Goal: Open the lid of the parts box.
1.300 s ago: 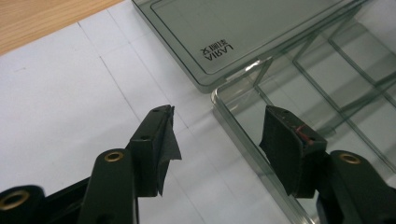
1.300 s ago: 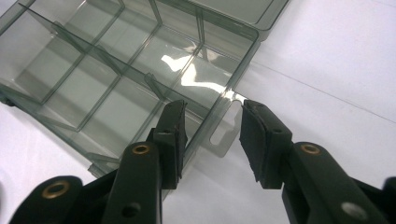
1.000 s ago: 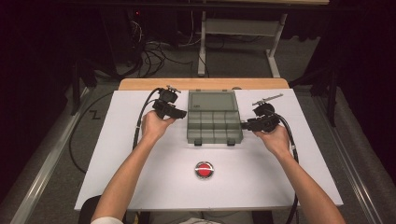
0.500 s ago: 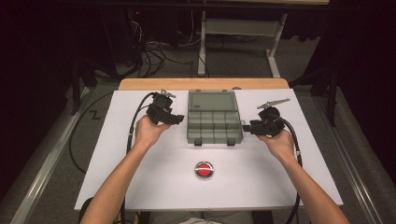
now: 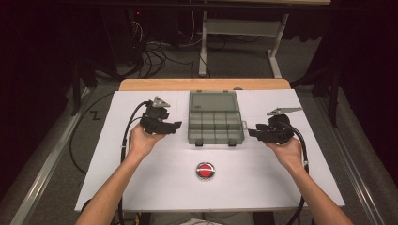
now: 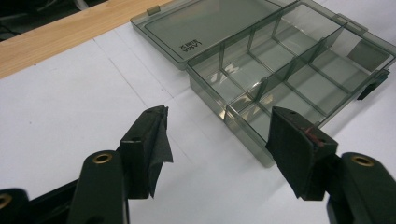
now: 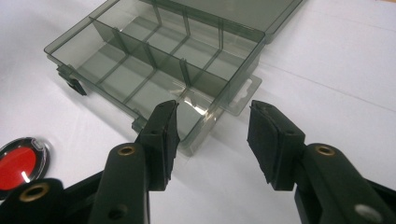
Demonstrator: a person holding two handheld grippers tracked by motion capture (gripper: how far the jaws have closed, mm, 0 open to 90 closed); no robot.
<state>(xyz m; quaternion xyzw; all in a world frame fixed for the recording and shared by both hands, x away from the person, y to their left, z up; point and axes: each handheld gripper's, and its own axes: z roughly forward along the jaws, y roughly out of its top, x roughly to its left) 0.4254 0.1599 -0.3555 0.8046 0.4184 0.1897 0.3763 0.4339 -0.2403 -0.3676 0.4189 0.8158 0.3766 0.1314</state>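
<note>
A white worktop (image 5: 141, 187) with a wooden strip along its far edge stands in a dim room; grey carpet, tangled cables and a table frame lie beyond it. At mid-worktop sits the smoky clear organizer box (image 5: 216, 126), open, its lid laid flat toward the far edge and its latches facing the person; the divided tray's long axis runs left to right. A red round button (image 5: 205, 170) lies nearer the person, apart from the box. The left hand-held gripper (image 5: 176, 125) hovers just beside the box's left end, jaws apart and empty. The right hand-held gripper (image 5: 252, 133) sits just beside the right end, jaws likewise apart.
</note>
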